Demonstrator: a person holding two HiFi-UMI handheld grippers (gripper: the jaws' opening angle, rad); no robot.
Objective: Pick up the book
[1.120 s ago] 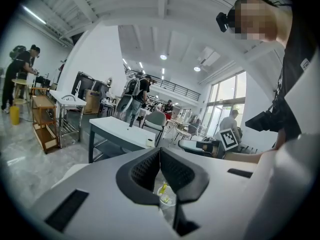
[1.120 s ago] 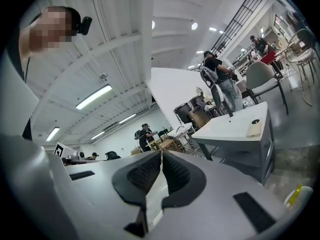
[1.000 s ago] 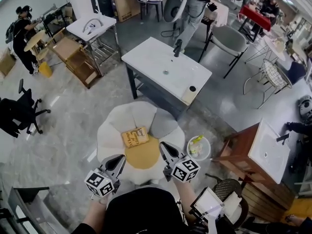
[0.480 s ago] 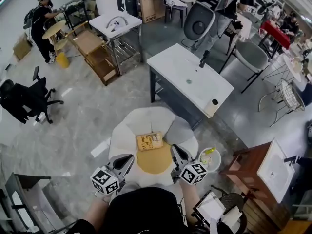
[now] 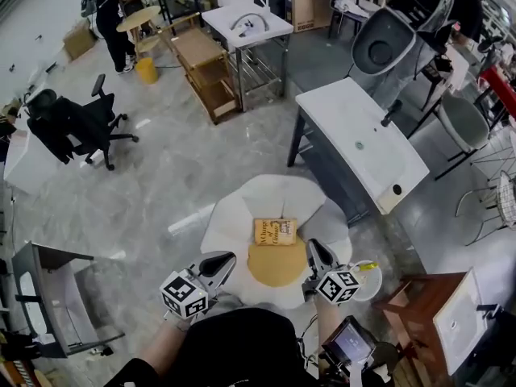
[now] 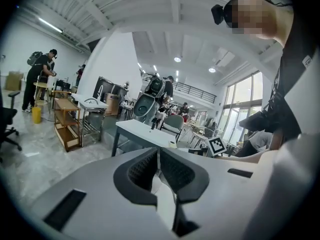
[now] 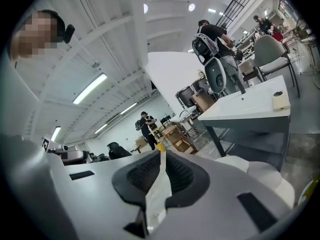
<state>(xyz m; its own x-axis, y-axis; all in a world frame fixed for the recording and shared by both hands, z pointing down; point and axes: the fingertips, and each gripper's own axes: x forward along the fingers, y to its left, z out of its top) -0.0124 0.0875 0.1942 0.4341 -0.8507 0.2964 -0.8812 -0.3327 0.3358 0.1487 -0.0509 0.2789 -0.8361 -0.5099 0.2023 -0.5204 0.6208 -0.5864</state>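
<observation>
One tan book (image 5: 275, 231), dark lettering, lying flat.

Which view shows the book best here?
The head view: the book lies flat, cover up, fully visible on the white flower-shaped surface. Neither gripper view shows it; both look out over the room.

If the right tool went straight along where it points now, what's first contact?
Probably the white flower-shaped pouf, on a petal just right of the tan-covered book. The shut right tool aims slightly down, past the book's right edge. Depth is unclear from above.
</observation>
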